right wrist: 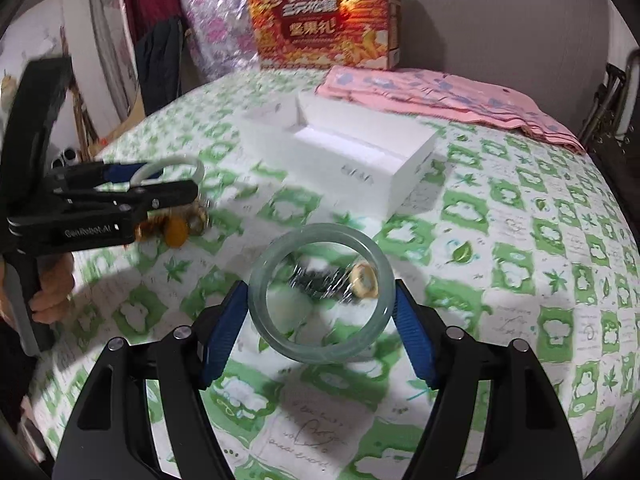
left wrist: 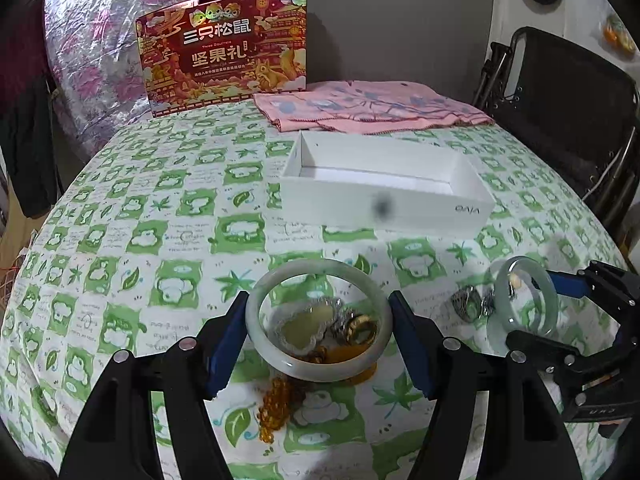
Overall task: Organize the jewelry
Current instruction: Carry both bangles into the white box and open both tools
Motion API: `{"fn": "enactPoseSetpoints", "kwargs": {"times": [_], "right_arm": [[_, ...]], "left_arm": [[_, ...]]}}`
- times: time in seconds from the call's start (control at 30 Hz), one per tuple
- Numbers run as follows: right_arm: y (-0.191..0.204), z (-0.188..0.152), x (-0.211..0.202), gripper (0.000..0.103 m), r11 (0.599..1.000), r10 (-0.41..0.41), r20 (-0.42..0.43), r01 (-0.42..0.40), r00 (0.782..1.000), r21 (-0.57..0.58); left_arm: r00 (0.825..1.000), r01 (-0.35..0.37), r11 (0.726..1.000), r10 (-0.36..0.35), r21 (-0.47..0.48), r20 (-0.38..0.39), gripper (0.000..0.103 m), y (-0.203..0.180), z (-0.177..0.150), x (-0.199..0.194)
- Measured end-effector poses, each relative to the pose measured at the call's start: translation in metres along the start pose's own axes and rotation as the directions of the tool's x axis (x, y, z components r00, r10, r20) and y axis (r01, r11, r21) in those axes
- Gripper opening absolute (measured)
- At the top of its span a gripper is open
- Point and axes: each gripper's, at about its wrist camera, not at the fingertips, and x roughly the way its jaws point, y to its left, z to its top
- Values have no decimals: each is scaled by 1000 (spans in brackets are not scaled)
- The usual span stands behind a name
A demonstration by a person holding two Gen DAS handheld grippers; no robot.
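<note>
The left gripper (left wrist: 319,330) clamps a pale whitish-green bangle (left wrist: 318,322) between its blue pads, the ring lying roughly flat with its opening facing up. Under and through it show an amber bead string (left wrist: 276,404), a gold ring (left wrist: 361,329) and a pale pendant (left wrist: 303,327) on the tablecloth (left wrist: 132,216). The right gripper (right wrist: 320,312) grips a clearer green bangle (right wrist: 320,294), also held about level, above silver pieces (right wrist: 316,278). Beyond both stands an open white box (left wrist: 384,184), its long side running left to right; nothing shows inside. The green-and-white cloth covers a round table, with a folded pink cloth (left wrist: 372,106) and a red gift box (left wrist: 226,46) at the far edge and a dark folding chair (left wrist: 572,112) beside it.
</note>
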Motion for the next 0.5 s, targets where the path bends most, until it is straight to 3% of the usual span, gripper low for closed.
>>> {"fn": "enactPoseSetpoints", "kwargs": {"times": [0.27,0.5], "right_arm": [[-25,52,-9,68,999,-12,86,8,996,51],[-47,95,23,68,994,14,89,-23,996,104]], "left_arm": [[999,17,1000,-16,-12,37,69,-2,54,12],[998,41,999,-40,-13,47,69,-4,90,38]]}}
